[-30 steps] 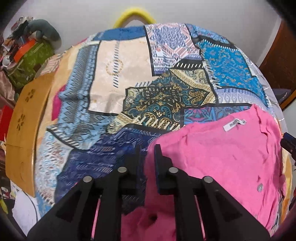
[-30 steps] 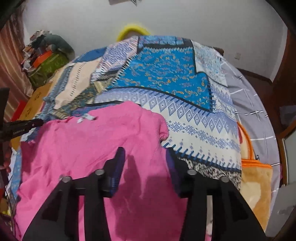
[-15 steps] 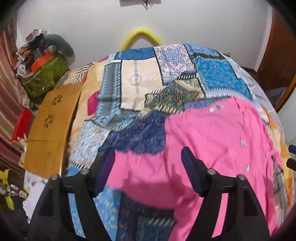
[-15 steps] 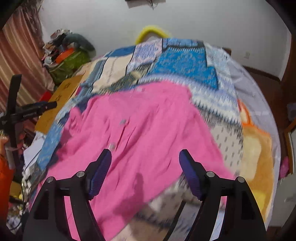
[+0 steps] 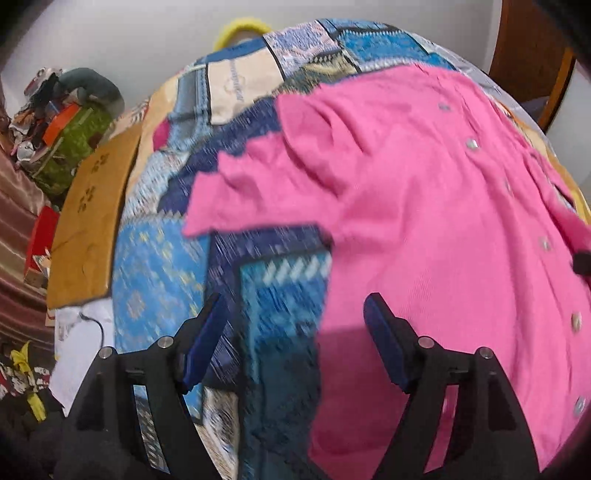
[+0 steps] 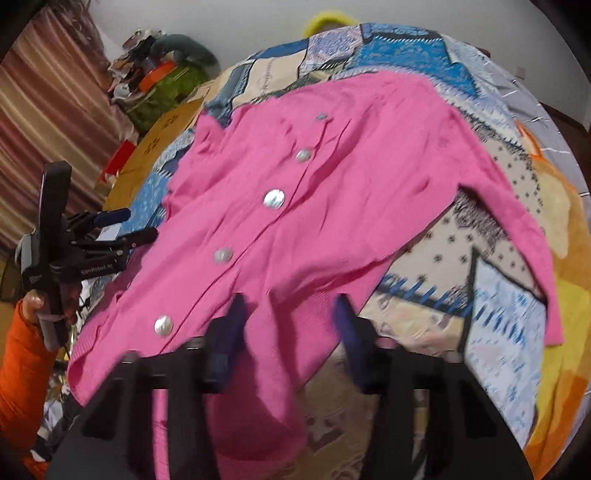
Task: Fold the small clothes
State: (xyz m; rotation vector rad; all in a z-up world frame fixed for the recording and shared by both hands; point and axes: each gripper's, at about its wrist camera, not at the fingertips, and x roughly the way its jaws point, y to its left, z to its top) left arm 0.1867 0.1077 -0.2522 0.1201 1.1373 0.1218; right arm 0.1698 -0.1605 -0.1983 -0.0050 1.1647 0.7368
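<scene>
A small pink cardigan point(image 5: 424, 206) with pearly buttons lies spread face up on a patchwork quilt point(image 5: 162, 266), sleeves out to both sides. It also shows in the right wrist view point(image 6: 295, 221). My left gripper point(image 5: 295, 332) is open and empty, above the cardigan's left hem edge and the quilt. My right gripper point(image 6: 291, 332) is open and empty, above the cardigan's lower hem. The left gripper also shows in the right wrist view point(image 6: 129, 229), off the cardigan's left side.
A wooden board point(image 5: 88, 221) stands along the bed's left side. Cluttered bags and a green bundle point(image 5: 74, 136) sit at the far left. An orange blanket point(image 6: 561, 295) lies at the right edge. A yellow hoop point(image 5: 240, 29) is at the far end.
Both grippers have opened and let go of the cardigan, then pulled back toward its hem. The cardigan now lies spread out, button side up.
</scene>
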